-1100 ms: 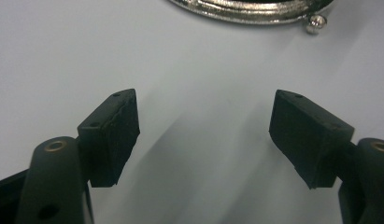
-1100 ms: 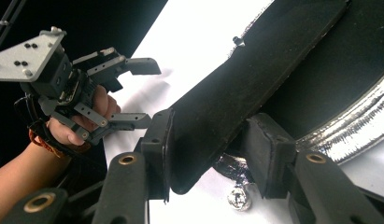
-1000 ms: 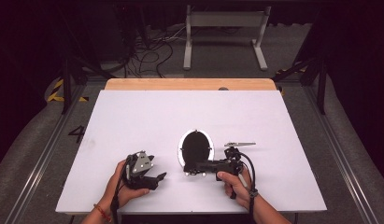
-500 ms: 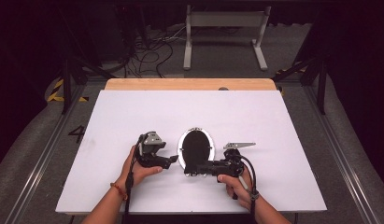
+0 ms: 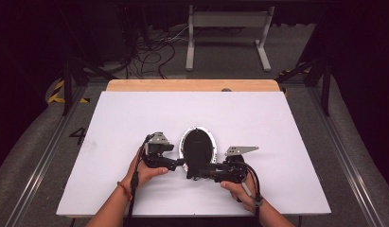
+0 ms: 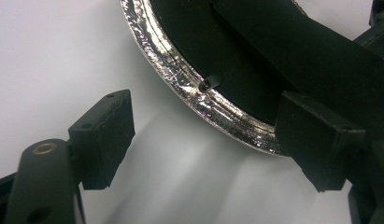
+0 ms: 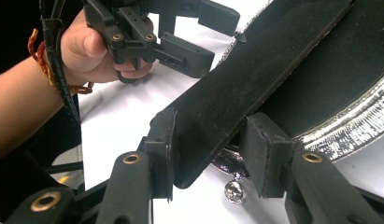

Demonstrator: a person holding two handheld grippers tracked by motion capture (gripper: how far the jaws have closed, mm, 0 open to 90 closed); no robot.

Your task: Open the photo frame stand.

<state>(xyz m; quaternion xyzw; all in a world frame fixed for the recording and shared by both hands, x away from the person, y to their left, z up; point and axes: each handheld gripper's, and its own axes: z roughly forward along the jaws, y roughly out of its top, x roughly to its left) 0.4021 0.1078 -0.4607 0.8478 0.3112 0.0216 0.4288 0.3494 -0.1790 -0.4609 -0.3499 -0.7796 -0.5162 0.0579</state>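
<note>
An oval black object with a glittering silver rim (image 5: 198, 144) lies on the white table (image 5: 135, 118). A flat black strap (image 7: 255, 79) runs across it toward me. My right gripper (image 5: 194, 174) comes in from the right, and its pads (image 7: 164, 140) are shut on the near end of the strap (image 5: 197, 161). A small silver bead (image 7: 235, 191) hangs under that end. My left gripper (image 5: 179, 163) sits just left of the oval, open, its jaws (image 6: 213, 135) straddling the near part of the silver rim (image 6: 180, 79) without pressing on it.
A wooden strip (image 5: 192, 85) lines the table's far edge. Beyond it, on the floor, stand a white metal frame (image 5: 227, 33) and loose cables (image 5: 149, 52). The hand on the left gripper (image 7: 94, 51) wears a red-orange thread bracelet.
The left hand has carried its gripper rightward across the table, from the near left up to the oval's rim. The right gripper and the strap have stayed put.
</note>
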